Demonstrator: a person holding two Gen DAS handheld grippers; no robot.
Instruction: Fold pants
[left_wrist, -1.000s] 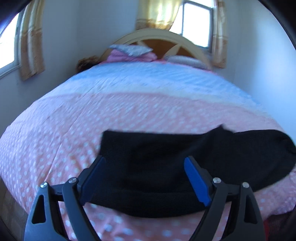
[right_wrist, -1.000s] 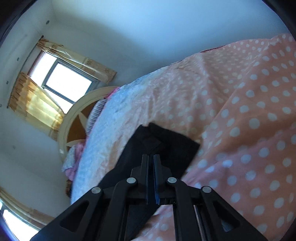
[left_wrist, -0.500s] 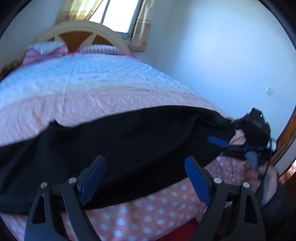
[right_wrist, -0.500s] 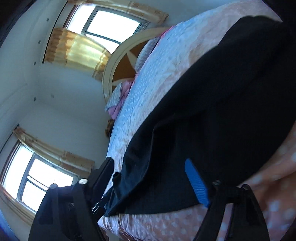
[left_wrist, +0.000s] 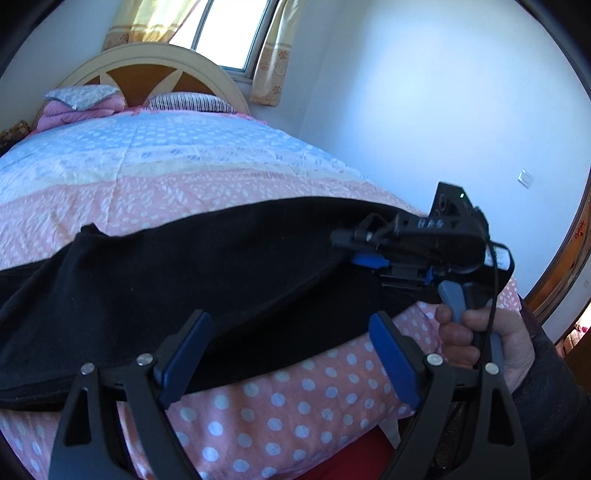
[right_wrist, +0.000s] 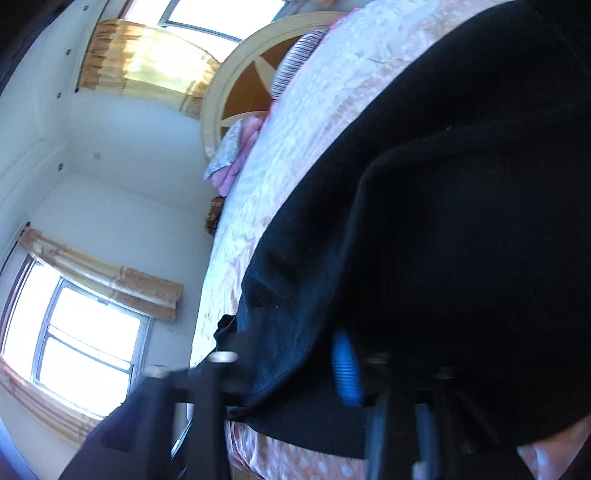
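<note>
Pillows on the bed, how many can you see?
2. A grey patterned pillow sits on the folded pink blanket at the left of the headboard, and a striped pillow lies to its right. The blanket may hide more.

Pink polka-dot bedspread (left_wrist: 280, 406), arched wooden headboard (left_wrist: 147, 74), striped pillow (left_wrist: 192, 101), folded pink blanket (left_wrist: 74, 110), curtained window (left_wrist: 229, 33)

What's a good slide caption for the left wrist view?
Open left gripper hovers over black pants on the bed; right gripper grips their far end.
</note>
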